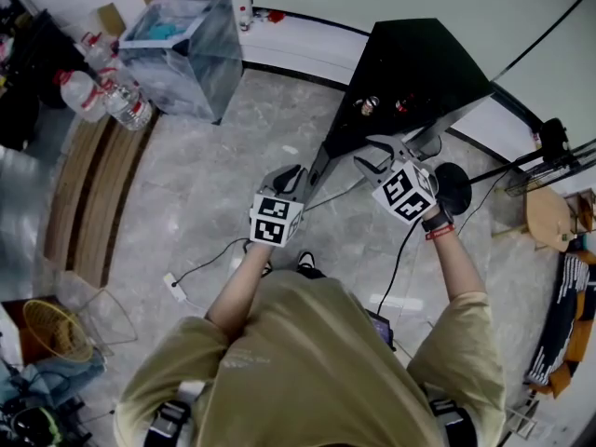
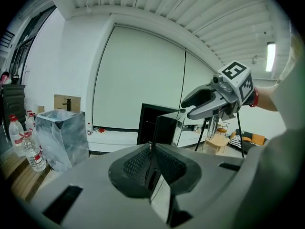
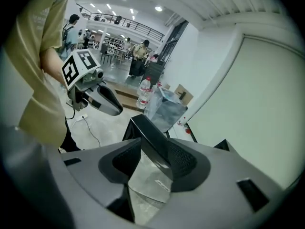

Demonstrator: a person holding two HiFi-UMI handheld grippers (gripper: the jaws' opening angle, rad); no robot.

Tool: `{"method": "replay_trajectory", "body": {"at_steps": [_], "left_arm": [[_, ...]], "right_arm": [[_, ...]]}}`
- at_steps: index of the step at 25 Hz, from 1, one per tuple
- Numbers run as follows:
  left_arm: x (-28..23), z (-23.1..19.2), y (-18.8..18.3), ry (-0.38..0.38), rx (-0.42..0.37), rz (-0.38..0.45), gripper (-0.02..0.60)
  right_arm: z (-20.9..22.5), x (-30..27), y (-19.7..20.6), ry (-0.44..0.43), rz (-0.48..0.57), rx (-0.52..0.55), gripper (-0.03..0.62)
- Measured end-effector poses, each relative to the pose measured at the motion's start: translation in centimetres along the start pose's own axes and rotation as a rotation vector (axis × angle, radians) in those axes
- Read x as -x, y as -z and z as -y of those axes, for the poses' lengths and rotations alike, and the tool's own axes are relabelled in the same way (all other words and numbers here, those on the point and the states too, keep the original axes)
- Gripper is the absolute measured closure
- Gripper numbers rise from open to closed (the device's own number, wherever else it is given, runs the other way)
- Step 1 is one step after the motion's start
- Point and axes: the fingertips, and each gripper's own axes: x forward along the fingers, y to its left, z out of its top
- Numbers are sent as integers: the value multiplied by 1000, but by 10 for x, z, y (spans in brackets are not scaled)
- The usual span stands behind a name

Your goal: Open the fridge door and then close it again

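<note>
Pale stone floor [image 1: 214,175], and on it, just ahead, a low black fridge [image 1: 410,63]. Door [image 3: 145,130] standing out from the body, judged partway through its arc, so either finishing the opening or about to start the close. Left gripper [image 2: 151,149] nearly closed, pinching, by the look of it, the door's thin free edge. Right gripper [image 3: 155,149] spread wide, straddling the door's black top edge without clamping, nothing held. For a clean swing, lead with the left: hold the pinch firm but not crushing, and trace a curve round the hinge rather than pulling straight. Turn the wrist with the panel to avoid levering the edge out of the pads [image 2: 136,163]. Treat the right as a guide only. Either lift it clear of the edge or lay one jaw flat against the face for a gentle push, never half closed across the corner. For the close, push slowly and stop short of the seal. Slide the left jaws off the edge before getting trapped between door and body, then press the last bit home from the front face. Mind the thin cable [image 1: 209,259] trailing by the feet when shifting stance.
</note>
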Motion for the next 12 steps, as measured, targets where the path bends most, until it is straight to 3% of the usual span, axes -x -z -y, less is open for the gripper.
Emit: {"method": "replay_trajectory", "body": {"at_steps": [12], "left_arm": [[-15, 6, 47, 23, 27, -113, 529]], "right_arm": [[-6, -26, 11, -35, -84, 314, 355]]}}
